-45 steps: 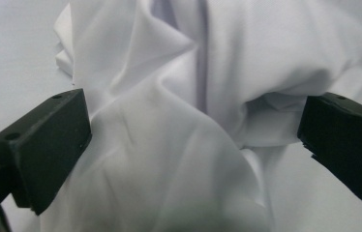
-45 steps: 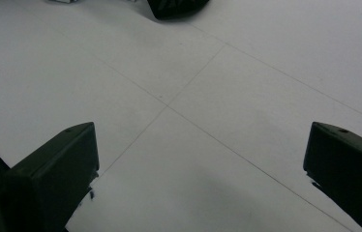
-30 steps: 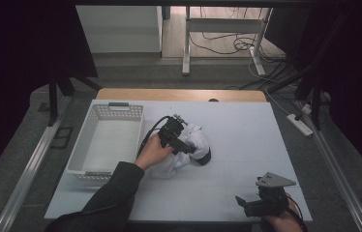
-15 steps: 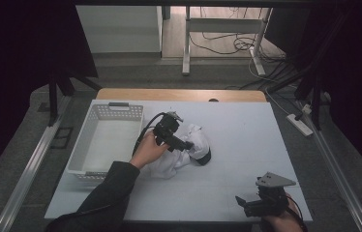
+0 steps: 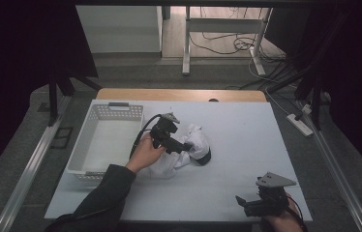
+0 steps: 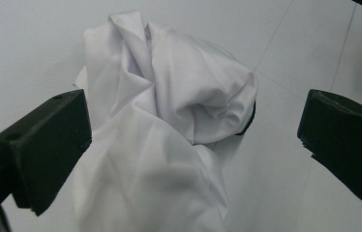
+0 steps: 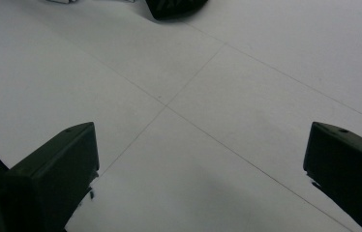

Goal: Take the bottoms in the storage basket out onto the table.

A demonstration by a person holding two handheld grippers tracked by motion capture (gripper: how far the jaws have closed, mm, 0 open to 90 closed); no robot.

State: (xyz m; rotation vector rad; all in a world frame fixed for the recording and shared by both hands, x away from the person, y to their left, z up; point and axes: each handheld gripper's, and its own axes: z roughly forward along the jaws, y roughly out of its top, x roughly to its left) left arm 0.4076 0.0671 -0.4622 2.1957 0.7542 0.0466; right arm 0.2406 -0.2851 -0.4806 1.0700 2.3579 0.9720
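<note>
- Cloth (image 6: 169,125), white and crumpled, lies mid-tabletop (image 5: 247,125) beside the basket (image 5: 102,140), something dark, maybe trim, under it
- left gripper (image 5: 185,146) over it, fingers (image 6: 43,150) spread
- right gripper (image 5: 241,203) at the near edge, fingers (image 7: 53,179) spread over bare tabletop

High view looks down from overhead; both gripper views sit close, perhaps sharing the white cloth (image 6: 169,121).

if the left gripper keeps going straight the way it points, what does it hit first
Most likely the crumpled white cloth: it lies right between the open fingers of the left gripper and just ahead of them. How much gap remains is hard to judge.
</note>
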